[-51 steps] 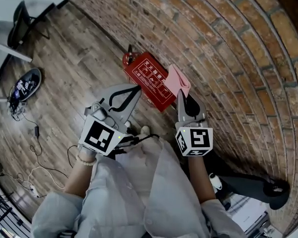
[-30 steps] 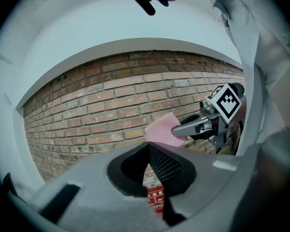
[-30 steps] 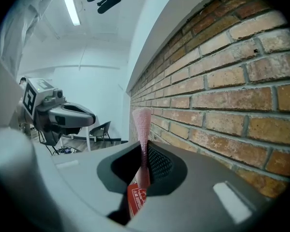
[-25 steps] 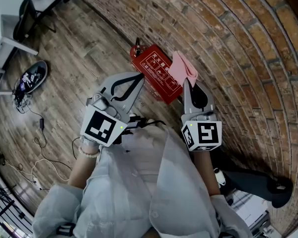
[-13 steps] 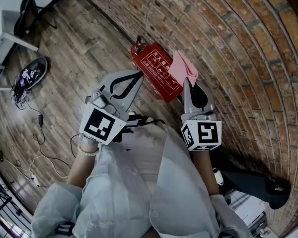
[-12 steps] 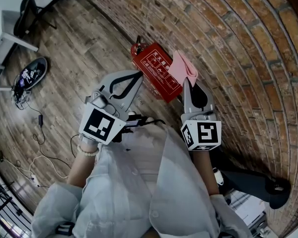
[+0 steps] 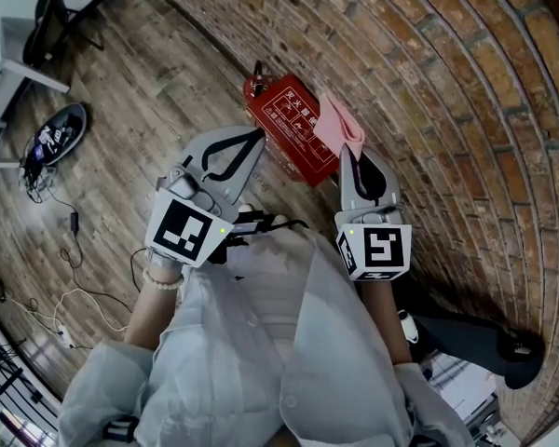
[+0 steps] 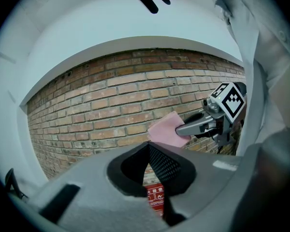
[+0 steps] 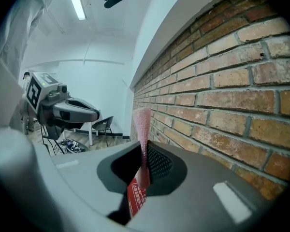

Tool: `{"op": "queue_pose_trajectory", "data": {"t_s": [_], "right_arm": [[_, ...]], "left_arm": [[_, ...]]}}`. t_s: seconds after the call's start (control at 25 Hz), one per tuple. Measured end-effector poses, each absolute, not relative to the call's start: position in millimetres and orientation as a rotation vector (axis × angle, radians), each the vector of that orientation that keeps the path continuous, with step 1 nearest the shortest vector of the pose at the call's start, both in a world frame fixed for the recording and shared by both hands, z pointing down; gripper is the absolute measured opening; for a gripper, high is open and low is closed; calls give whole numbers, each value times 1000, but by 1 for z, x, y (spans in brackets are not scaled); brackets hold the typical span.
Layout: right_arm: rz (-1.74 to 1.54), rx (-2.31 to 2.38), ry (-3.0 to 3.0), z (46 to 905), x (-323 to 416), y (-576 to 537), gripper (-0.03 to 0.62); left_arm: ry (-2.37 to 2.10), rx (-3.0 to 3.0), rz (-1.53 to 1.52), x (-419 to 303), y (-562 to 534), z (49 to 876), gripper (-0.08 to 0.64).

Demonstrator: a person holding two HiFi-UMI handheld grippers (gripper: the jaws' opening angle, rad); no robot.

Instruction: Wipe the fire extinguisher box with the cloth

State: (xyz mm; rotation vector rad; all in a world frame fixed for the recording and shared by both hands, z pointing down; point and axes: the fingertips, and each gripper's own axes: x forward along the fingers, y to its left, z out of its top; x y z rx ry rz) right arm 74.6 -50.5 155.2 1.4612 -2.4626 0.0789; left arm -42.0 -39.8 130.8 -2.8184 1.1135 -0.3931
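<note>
The red fire extinguisher box (image 7: pixel 287 128) stands on the wooden floor against the brick wall. A pink cloth (image 7: pixel 336 125) hangs over its right end, and my right gripper (image 7: pixel 342 150) is shut on that cloth. In the right gripper view the cloth (image 9: pixel 143 124) stands up from between the jaws, with the red box (image 9: pixel 136 198) below. My left gripper (image 7: pixel 258 136) is shut and holds nothing; its tip hovers over the box's near edge. In the left gripper view the cloth (image 8: pixel 166 130) and the right gripper (image 8: pixel 199 125) show ahead, and the box (image 8: pixel 156 200) below.
The brick wall (image 7: pixel 429 82) runs along the right. A black chair (image 7: pixel 45 21) and a white table leg (image 7: pixel 19 77) stand at the far left. A dark round thing (image 7: pixel 48 145) and cables (image 7: pixel 70 250) lie on the floor. A black base (image 7: pixel 489 347) lies at the lower right.
The box and cloth have drifted slightly up in the head view. Both grippers stay shut, and the right one still holds the cloth over the box's right end.
</note>
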Motion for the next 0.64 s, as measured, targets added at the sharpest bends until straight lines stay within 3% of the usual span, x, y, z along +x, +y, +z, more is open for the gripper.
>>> {"op": "queue_pose_trajectory", "data": {"t_s": [0.64], "right_arm": [[101, 1443, -2462, 160, 74, -47, 18]], "left_arm": [[1106, -2830, -393, -38, -37, 134, -11]]}}
